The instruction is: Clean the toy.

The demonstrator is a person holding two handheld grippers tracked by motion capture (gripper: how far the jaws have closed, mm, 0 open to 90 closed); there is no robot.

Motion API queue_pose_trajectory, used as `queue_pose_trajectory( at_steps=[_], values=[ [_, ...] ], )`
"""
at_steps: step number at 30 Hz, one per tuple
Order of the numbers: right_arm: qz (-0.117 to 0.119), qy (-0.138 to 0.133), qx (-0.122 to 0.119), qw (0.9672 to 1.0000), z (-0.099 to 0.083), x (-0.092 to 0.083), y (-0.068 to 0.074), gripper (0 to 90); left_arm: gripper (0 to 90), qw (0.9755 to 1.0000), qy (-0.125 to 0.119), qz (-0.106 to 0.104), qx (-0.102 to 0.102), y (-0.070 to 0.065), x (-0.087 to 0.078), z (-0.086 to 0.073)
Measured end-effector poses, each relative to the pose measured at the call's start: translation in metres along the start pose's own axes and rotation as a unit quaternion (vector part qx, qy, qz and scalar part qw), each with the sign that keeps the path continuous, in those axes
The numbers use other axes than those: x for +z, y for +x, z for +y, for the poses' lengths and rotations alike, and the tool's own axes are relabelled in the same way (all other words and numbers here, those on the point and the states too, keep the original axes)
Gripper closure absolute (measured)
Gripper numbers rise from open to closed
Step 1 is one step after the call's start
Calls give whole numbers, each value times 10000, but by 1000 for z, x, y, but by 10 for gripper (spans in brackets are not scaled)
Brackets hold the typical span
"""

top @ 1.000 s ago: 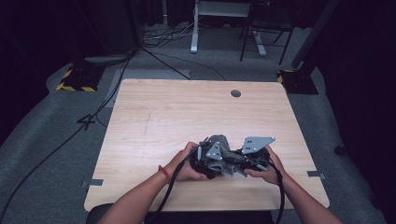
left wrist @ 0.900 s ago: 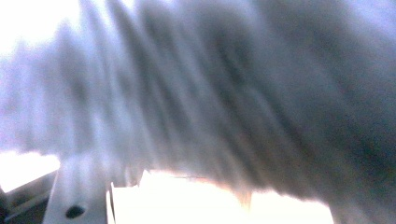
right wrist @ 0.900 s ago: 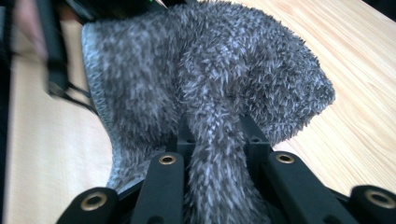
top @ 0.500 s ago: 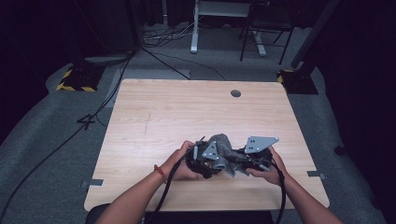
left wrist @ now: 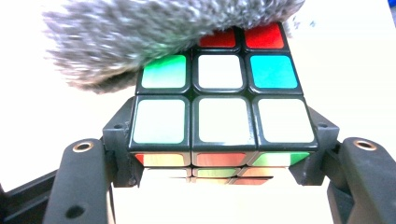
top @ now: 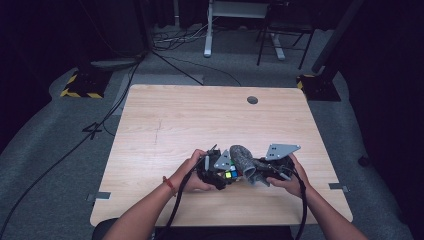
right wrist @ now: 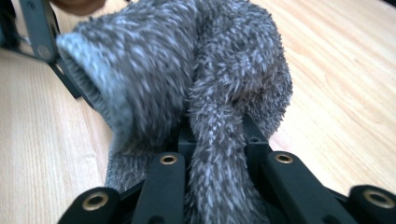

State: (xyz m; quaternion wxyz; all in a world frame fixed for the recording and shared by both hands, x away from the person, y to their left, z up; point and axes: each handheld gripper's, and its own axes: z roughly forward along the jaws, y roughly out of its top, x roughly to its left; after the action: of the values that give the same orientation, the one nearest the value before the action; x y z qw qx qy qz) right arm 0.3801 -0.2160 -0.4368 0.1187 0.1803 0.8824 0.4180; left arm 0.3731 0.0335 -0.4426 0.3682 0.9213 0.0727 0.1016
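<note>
Puzzle cube point(left wrist: 219, 116): 3 by 3 cube with black edges and glossy stickers. The face toward the left gripper view shows a near row of 3 white squares, a middle row of green, white and teal-green, and 2 red squares in the far row at 1 o'clock; the rest of that row is hidden. The lower face shows orange, red and green strips.

Cube position: in the high view the puzzle cube point(top: 230, 175) sits low on the tabletop point(top: 200, 120), toward 6 o'clock of its surface, between the person's 2 hands.

Left hand-held gripper point(left wrist: 219, 163): clenched on the cube, 1 black jaw pressed on each side of its near layer.

Fuzzy sock point(right wrist: 205, 79): grey, shaggy pile, with a paler smooth lining at the open cuff at 10 o'clock in the right gripper view. It is bunched and folded on itself.

Sock position: draped over the far edge of the cube in the left gripper view; in the high view the fuzzy sock point(top: 244, 162) lies just to the 3 o'clock side of the cube, touching it.

Right hand-held gripper point(right wrist: 217, 140): grasping the sock, with a twisted band of pile running between its 2 black jaws.

Tabletop: pale wood grain, with 1 round dark grommet point(top: 252, 100) at 1 o'clock.
</note>
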Motion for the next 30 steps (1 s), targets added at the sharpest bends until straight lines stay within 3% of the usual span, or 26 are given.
queue_pose_trajectory(
  at_steps=[6, 12, 17, 26, 30],
  values=[
    [88, 192, 9, 9998, -6, 8, 1, 764, 339, 9997, -235, 64, -23, 3, -11, 0],
    [350, 36, 24, 9994, -4, 11, 7, 766, 338, 9994, -324, 56, -115, 4, -8, 0],
    [309, -243, 54, 9992, -2, 5, 7, 766, 334, 9995, -265, 104, -155, 5, -5, 0],
    [395, -677, -94, 9969, 11, -4, 14, 767, 330, 9997, -15, 227, -26, 2, 6, 5],
    [367, -591, -213, 9974, 15, -3, 17, 766, 332, 9996, 85, 255, 38, 1, 11, 6]
  ],
)
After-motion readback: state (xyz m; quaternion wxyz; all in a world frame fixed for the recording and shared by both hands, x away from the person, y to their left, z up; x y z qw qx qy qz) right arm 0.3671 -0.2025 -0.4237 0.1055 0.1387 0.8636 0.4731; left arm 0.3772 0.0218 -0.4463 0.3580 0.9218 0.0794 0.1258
